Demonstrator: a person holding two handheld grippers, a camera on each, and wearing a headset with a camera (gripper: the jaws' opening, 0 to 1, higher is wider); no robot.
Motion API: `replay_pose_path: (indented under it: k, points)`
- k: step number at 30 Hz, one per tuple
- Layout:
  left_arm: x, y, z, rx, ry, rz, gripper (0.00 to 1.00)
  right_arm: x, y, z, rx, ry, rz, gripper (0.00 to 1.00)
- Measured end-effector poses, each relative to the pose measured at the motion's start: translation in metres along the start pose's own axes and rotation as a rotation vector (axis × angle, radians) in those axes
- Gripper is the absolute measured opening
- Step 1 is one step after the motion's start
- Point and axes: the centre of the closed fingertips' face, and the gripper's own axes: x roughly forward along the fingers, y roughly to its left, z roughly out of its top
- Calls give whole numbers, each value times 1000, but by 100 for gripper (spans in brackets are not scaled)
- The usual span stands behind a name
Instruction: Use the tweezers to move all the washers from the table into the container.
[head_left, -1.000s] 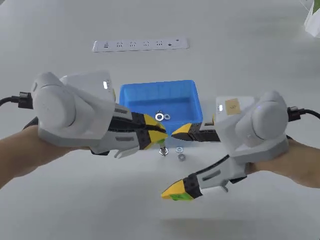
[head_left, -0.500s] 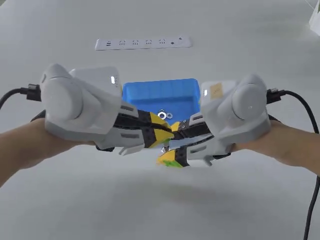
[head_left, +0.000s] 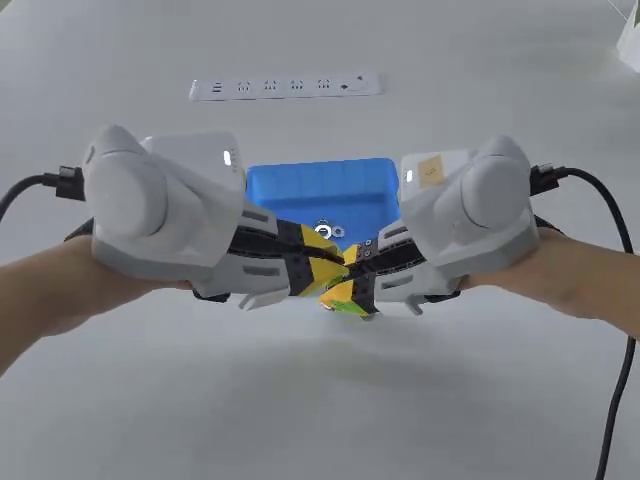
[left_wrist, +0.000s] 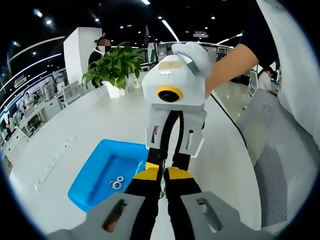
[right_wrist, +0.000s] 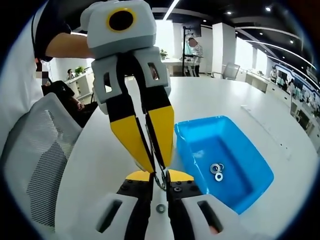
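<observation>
A few washers (right_wrist: 216, 171) lie in the container (right_wrist: 200, 135) while at least one washer (right_wrist: 160, 208) remains on the table (right_wrist: 100, 165), as the left gripper (left_wrist: 164, 176) clamps the tweezers (right_wrist: 152, 142) and the right gripper (right_wrist: 159, 179), jaws nearly together, apparently pinches their tips.

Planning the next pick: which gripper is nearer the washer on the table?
Right gripper: the washer lies under the gap between its jaws; the left gripper ends just beyond it.
</observation>
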Motion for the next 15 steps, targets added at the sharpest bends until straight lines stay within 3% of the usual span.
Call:
replay_pose_path:
  k: [4,8,12,15]
  points:
    - [-1,1,-1,-13,-1,8,7,1,-1,1,-14,-1,-4,10]
    - [-2,3,-1,-68,-19,11,7,0,0,1,-26,-5,-12,10]
    - [-2,0,1,-60,-13,4,8,0,1,2,-28,-11,-15,10]
    - [-3,-3,5,-96,-33,-11,10,1,3,3,-25,-16,-13,10]
